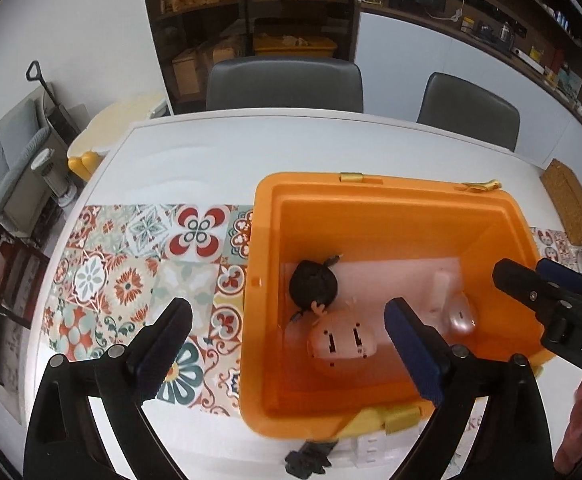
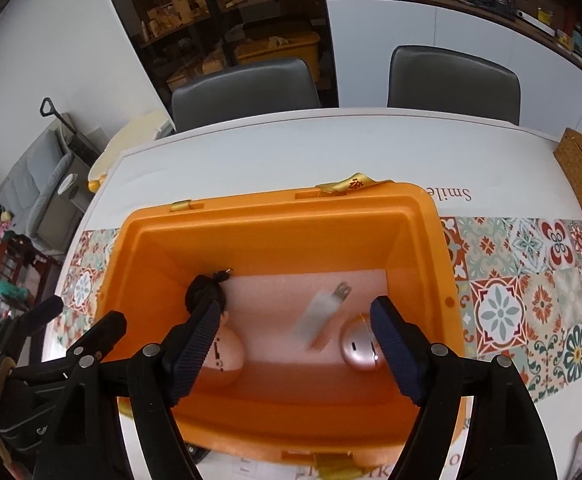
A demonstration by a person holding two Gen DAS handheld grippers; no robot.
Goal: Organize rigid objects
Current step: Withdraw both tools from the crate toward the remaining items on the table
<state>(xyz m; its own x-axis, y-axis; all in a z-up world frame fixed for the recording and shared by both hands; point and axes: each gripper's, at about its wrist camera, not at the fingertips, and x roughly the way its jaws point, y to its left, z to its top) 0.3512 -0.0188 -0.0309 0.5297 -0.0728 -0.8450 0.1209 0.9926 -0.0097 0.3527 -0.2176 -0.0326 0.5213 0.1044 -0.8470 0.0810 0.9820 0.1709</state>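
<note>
White table (image 1: 211,152) carries a patterned tile runner (image 1: 131,280), and an orange bin (image 1: 371,208) stands across the runner. Inside the bin, on its pale pink floor: a black cable bundle (image 1: 313,286) at the far left corner, touching a pink rounded device w/ slots (image 1: 341,340) nearer the front. A blurred white plug adapter (image 2: 323,312) is in the middle, and a small pink round speaker (image 2: 357,346) sits at the right wall. Left gripper (image 1: 287,352) is spread wide, nothing between its fingers, over the bin's left wall. Right gripper (image 2: 295,344) is also apart & empty above the bin.
</note>
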